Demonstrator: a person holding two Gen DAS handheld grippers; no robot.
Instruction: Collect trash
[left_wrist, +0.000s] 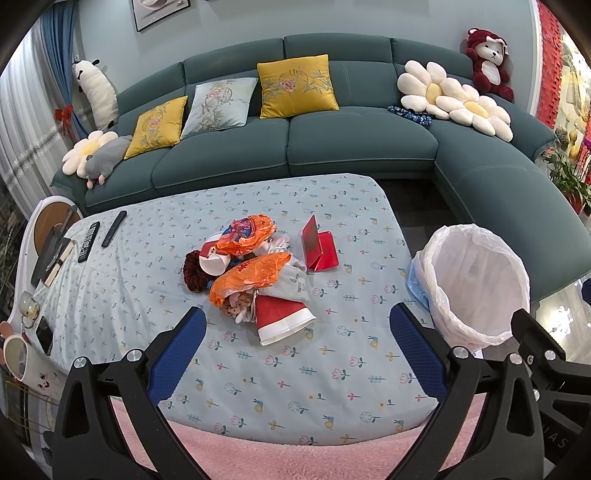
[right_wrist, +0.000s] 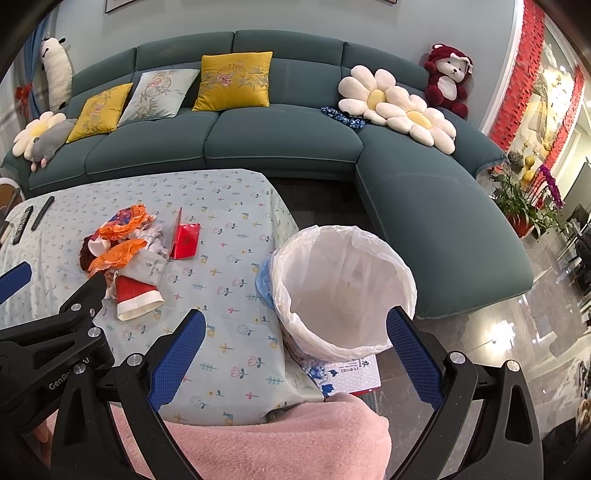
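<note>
Cup on its side, rim toward camera, seemingly crushed; both grippers' fingers wide apart, empty.

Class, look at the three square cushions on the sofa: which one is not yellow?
The middle cushion, pale blue-grey with a floral print; the cushions on either side are mustard yellow.

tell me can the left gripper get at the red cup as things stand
Probably yes: the left gripper is open, the red cup lies on its side just ahead of it, and only bare tablecloth lies between them.
</note>
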